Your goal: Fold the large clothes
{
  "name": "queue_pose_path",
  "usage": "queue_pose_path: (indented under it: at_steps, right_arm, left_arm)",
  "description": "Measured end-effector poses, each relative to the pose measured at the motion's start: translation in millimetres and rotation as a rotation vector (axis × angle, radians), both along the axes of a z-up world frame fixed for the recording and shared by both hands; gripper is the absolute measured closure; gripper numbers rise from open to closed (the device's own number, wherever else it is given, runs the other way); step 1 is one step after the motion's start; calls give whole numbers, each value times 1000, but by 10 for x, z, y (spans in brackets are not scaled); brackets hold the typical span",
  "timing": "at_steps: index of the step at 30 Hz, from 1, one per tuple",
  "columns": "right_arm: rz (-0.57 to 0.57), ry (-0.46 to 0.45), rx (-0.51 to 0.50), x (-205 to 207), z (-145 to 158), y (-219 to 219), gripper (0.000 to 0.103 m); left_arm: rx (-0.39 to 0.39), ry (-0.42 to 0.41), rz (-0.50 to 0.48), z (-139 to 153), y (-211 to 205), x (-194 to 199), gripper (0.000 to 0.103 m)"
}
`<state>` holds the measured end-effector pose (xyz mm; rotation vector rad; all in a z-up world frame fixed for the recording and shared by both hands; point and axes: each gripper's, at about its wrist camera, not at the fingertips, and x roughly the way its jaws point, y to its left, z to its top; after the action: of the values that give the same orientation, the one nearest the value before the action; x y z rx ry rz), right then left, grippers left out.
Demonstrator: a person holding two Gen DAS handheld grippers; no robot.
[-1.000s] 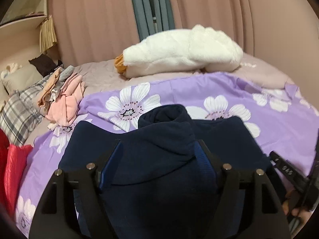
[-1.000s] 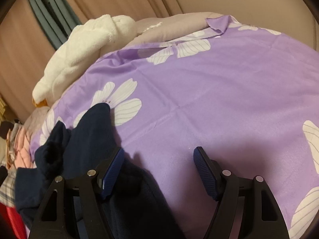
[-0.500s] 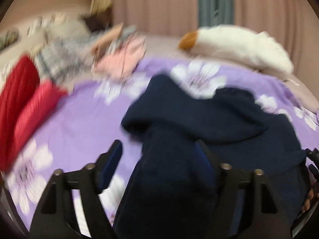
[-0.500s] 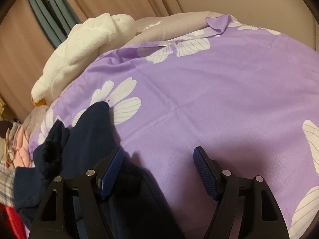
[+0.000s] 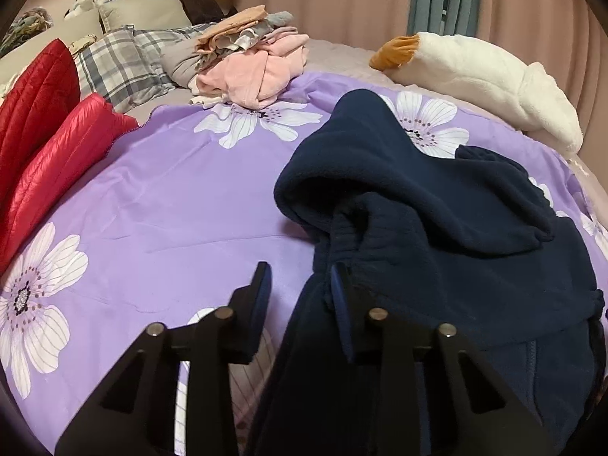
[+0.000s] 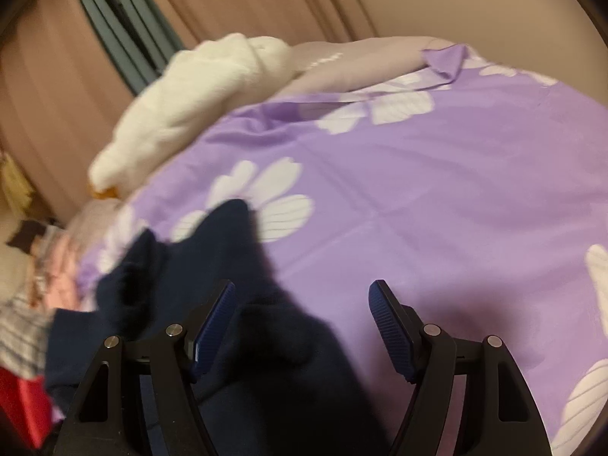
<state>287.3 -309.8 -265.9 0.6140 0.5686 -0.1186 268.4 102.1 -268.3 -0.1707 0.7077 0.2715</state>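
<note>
A navy fleece hooded garment lies on the purple flowered bedspread, its hood toward the far side. My left gripper hangs at the garment's left edge with its jaws narrowed; a fold of navy fleece sits between the fingers, against the right finger. In the right wrist view the same garment lies at lower left. My right gripper is open above the garment's right edge and the bedspread, holding nothing.
A red puffer jacket lies at left. A pile of pink and grey clothes and plaid pillows lie behind. A white plush toy lies at the far right, also in the right wrist view. Curtains stand behind.
My left gripper swung left to the garment's left edge and its jaws narrowed from wide open onto a fold of fleece. My right gripper shifted slightly and stays open.
</note>
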Motion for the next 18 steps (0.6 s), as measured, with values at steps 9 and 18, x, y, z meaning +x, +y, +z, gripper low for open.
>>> queue_pose_path:
  at_steps: [9, 18]
  right_arm:
    - [256, -44, -76, 105, 368, 859, 39]
    - [334, 167, 2, 978, 25, 1376, 26]
  left_arm:
    - [-160, 60, 46, -216, 256, 26, 74]
    - [-151, 52, 90, -143, 294, -83, 74]
